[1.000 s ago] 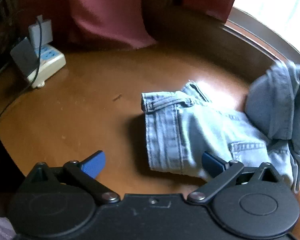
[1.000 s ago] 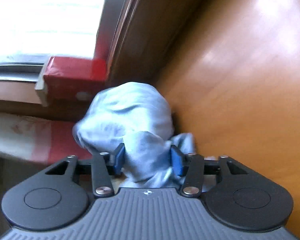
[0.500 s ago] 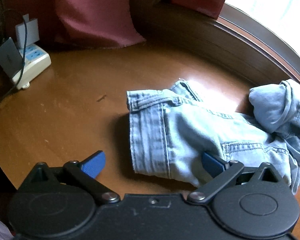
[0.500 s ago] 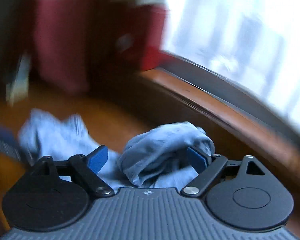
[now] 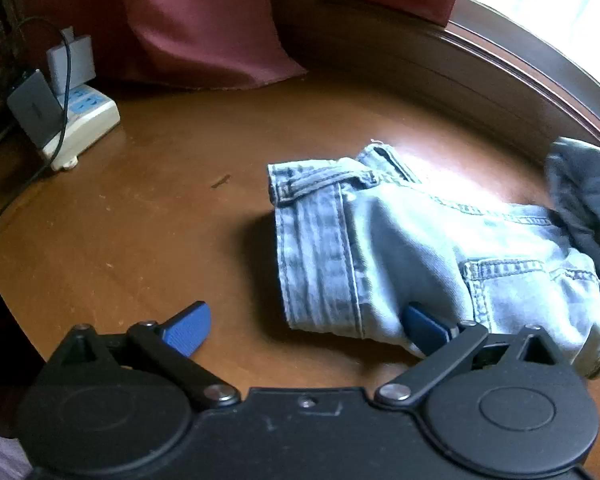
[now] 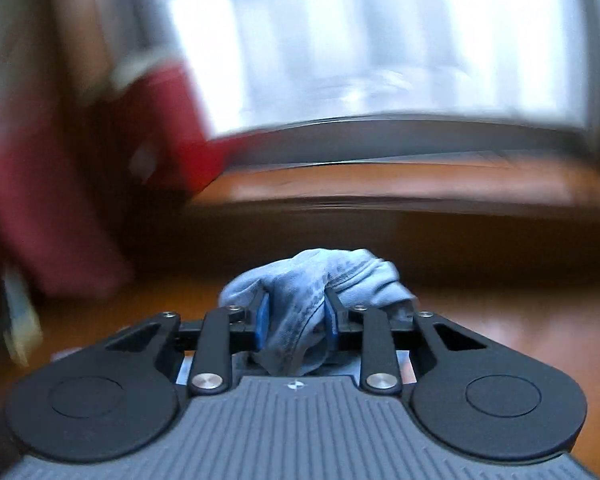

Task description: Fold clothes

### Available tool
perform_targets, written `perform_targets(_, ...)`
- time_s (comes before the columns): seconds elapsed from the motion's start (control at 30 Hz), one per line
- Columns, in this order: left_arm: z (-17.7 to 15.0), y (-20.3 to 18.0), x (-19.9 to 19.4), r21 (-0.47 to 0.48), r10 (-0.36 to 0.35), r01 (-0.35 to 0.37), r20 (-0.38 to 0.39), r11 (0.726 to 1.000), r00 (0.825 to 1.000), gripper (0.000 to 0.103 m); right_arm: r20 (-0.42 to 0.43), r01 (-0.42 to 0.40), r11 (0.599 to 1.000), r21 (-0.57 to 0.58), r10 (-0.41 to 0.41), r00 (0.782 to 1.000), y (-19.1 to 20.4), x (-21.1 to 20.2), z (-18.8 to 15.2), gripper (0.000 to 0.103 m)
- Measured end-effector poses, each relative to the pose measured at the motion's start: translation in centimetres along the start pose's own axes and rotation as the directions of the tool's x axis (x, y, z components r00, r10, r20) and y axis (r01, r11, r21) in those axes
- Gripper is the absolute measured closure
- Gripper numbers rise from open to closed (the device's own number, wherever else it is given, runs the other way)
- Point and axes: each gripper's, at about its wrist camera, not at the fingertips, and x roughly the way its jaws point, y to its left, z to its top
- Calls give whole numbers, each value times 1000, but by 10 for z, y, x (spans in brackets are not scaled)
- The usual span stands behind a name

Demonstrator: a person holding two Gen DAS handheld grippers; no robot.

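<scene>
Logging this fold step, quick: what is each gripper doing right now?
Left gripper: open, fingers spread, one finger against the jeans, holding nothing.
Right gripper: jaws closing, fingers clamped on a bunched end of the jeans.

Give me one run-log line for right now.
task: fold clothes | left gripper: open, over table | right gripper: closing on jeans leg

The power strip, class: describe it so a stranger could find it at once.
Start at the round brown table and go to its far-left edge, beside the dark red curtain. The power strip lies there: cream-coloured, with grey adapters plugged in, unlike the jeans.
</scene>
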Motion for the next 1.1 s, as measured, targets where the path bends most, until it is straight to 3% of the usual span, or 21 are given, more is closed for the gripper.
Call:
perform_targets(0.1,-1,-2,-2,7,12,-12,5,1000,1000,0,-20,124,960,252,-123,992,-59,-21,-16,72)
perform_targets(0.17,-1,-3,-2,8,20,-20,7,1000,1000,0,-75,214,933,290,-201,977,-86,-31,-27,68)
perform_targets(0.23,-2,-3,-4,2,26,-26,9,1000,1000,0,-117,286,923,258,-264,957,-98,-43,-35,58)
perform_targets(0.33,-4,-3,-7,-11,33,-33,17,999,999,0,-87,301,950,86,-294,952,-73,-66,-35,49)
perform_targets(0.37,-4,-3,-8,-14,35,-35,21,999,999,0,-63,247,969,-10,-247,967,-53,-69,-34,47)
perform_targets(0.43,-6,-1,-11,-15,35,-35,30,999,999,0,-33,133,971,-201,-142,989,-14,-74,-33,29)
perform_targets(0.5,-9,1,-15,-16,36,-35,40,999,999,0,-59,-5,935,-354,-17,998,26,-61,-33,18)
perform_targets(0.53,-10,3,-16,-22,36,-35,45,999,998,0,-81,-75,905,-420,45,996,45,-53,-34,18)
perform_targets(0.6,-12,7,-20,-35,24,-22,57,999,998,0,-179,-226,841,-491,157,971,72,-14,-40,17)
perform_targets(0.67,-10,9,-23,-34,15,-12,80,999,997,0,-283,-285,785,-550,146,948,95,29,-44,17)
perform_targets(0.8,-4,10,-29,-5,14,-14,122,1000,992,0,-331,-248,766,-593,50,942,112,71,-50,24)
perform_targets(0.83,-3,9,-30,4,18,-18,131,1000,991,0,-320,-229,764,-603,32,947,113,73,-46,26)
perform_targets(0.93,0,9,-30,10,4,-5,139,1000,990,0,-185,-140,718,-682,16,983,108,57,-26,22)
perform_targets(1.0,1,7,-27,17,-12,10,128,1000,992,0,-195,-115,699,-706,-36,980,98,63,-12,25)
perform_targets(1.07,1,5,-23,29,-9,6,120,1000,993,0,-191,-52,696,-716,-124,974,81,69,-5,37)
perform_targets(1.1,1,4,-21,35,-9,5,117,999,993,0,-162,6,698,-716,-174,971,71,68,-2,54)
